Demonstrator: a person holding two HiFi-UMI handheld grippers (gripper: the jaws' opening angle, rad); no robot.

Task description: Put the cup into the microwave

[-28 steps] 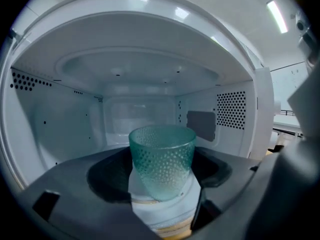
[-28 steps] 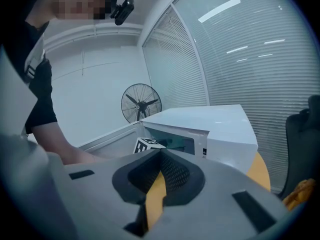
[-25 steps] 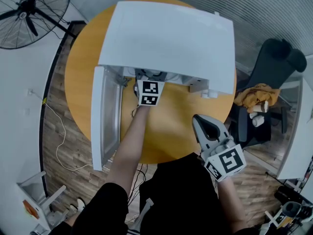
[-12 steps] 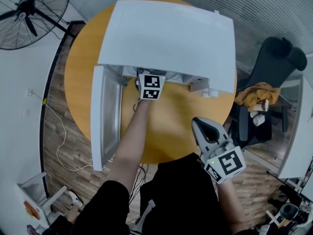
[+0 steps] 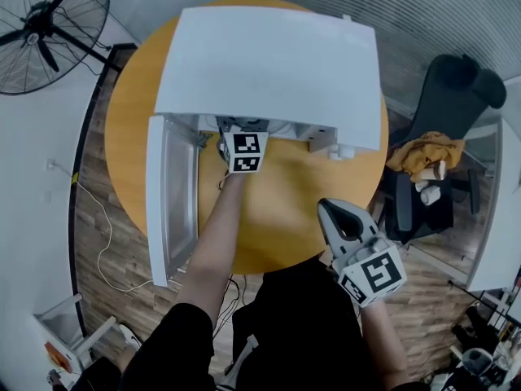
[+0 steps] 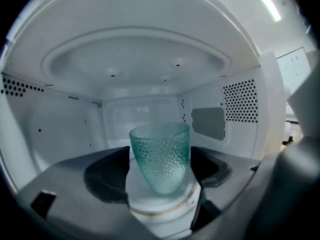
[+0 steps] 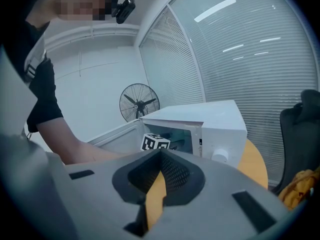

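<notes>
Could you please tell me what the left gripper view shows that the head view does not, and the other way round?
Only the left gripper view shows the inside of the microwave: the green cup stands upright there, gripped near its rim by the left claw. Only the head view shows the round table, the fan, the chair, the open door and the right claw, shut and empty. Both show the microwave, one from above and the other from within.

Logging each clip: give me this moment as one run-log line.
left gripper: shut on cup, inside microwave | right gripper: shut, empty, outside, by table | door: open
</notes>
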